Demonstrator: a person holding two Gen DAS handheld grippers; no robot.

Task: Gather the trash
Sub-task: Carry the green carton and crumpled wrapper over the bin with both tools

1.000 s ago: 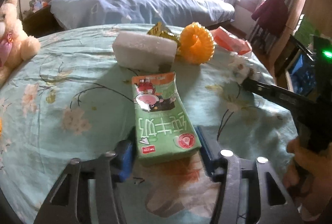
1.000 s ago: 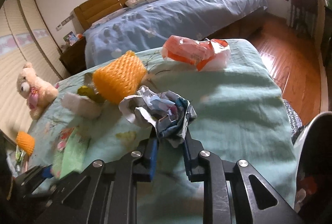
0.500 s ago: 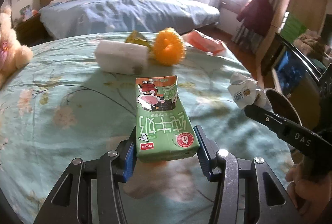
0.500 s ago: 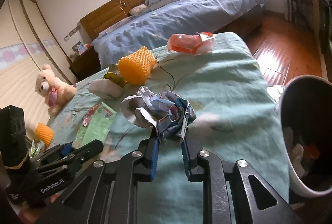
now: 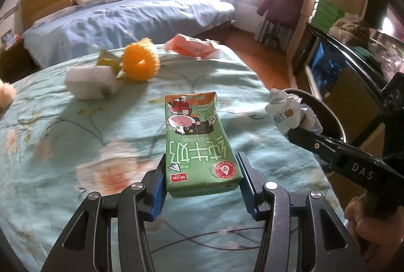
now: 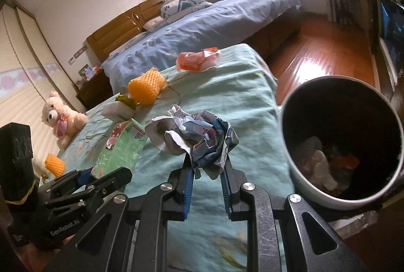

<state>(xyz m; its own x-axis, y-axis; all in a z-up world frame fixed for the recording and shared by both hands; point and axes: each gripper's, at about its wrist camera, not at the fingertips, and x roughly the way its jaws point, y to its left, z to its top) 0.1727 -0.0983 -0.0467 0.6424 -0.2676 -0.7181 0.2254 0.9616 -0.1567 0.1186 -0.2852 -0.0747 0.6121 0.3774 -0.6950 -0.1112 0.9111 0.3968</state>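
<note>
Holding mixed scraps, orange wrapper: trash bin (image 6: 298, 105) beside bed.

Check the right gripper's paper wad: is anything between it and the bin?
Nothing visible. The right gripper holds the paper wad above the bedspread, and the bin stands open just past the bed's edge, with trash already inside.

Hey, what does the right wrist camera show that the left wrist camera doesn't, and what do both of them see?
Only the right wrist view shows inside the dark round trash bin, with scraps at its bottom, and the whole cream teddy bear.

Only the left wrist view shows the printed front of the green milk carton clamped in the left gripper.

Both show the crumpled paper ball held in the right gripper, the orange foam net sleeve, the white foam block and the orange wrapper.
</note>
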